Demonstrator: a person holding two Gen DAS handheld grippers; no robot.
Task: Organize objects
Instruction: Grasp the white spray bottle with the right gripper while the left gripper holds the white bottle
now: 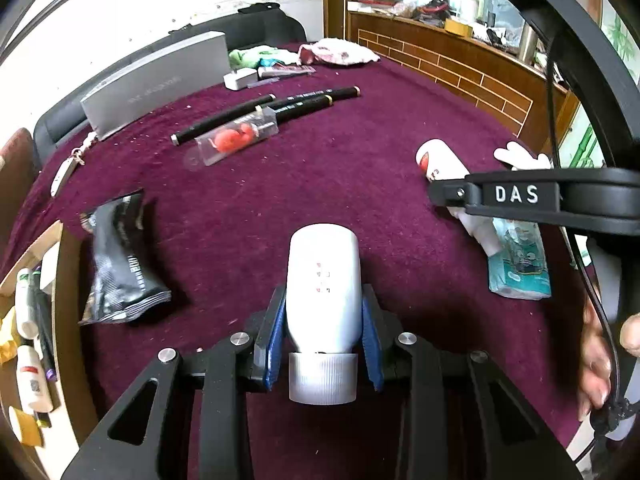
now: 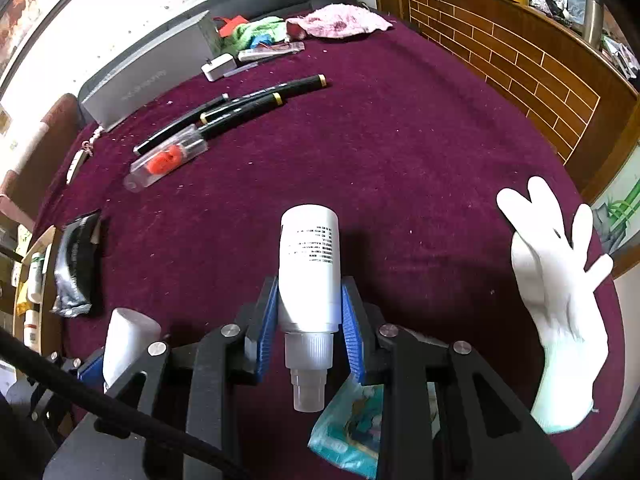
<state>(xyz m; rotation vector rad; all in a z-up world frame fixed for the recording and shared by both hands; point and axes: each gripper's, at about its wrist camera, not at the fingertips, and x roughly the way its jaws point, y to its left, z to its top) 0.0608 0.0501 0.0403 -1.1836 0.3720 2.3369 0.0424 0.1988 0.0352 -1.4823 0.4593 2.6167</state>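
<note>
Maroon cloth (image 1: 360, 152) covered the table. My left gripper (image 1: 323, 320) clamped a white bottle (image 1: 323, 276), cap toward me. My right gripper (image 2: 310, 312) clamped a spray bottle (image 2: 309, 264). Pens (image 1: 280, 108) lay at twelve o'clock, pouch (image 1: 120, 256) at nine, glove (image 2: 556, 280) at three.

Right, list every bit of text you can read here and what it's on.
"DAS": white letters on the right tongs' black arm.
White spray bottle: black print, too small to read.
White flat bottle: small red marks, unreadable.
Grey box: faint lettering, blurred.
Black pouch: print, unreadable.
Tissue pack: pictures only.
</note>
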